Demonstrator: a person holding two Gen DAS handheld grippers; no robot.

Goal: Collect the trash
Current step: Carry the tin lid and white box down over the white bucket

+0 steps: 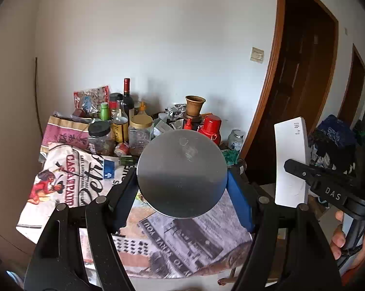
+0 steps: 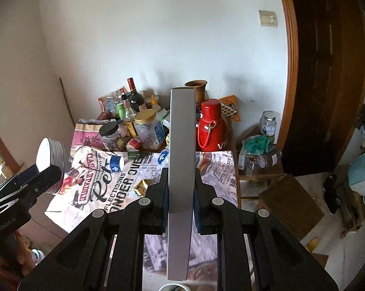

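Note:
My left gripper (image 1: 181, 177) is shut on a round silver can (image 1: 181, 174), its flat end facing the camera; it also shows in the right wrist view (image 2: 52, 165), held above the table's left edge. My right gripper (image 2: 181, 191) is shut on a flat white box (image 2: 181, 169), held edge-on and upright above the table; the box also shows in the left wrist view (image 1: 291, 162) at the right. On the newspaper-covered table (image 2: 104, 194) lie a gold wrapper (image 2: 141, 186), a blue-and-white packet (image 2: 115, 163) and a small green bottle (image 2: 135, 155).
Bottles, jars (image 2: 148, 128), snack bags, a clay vase (image 1: 194, 105) and a red thermos (image 2: 211, 128) crowd the table's far side against the wall. A wooden door (image 2: 327, 72) stands at the right. A brown carton (image 2: 291, 206) and glass jars (image 2: 268, 123) sit right of the table.

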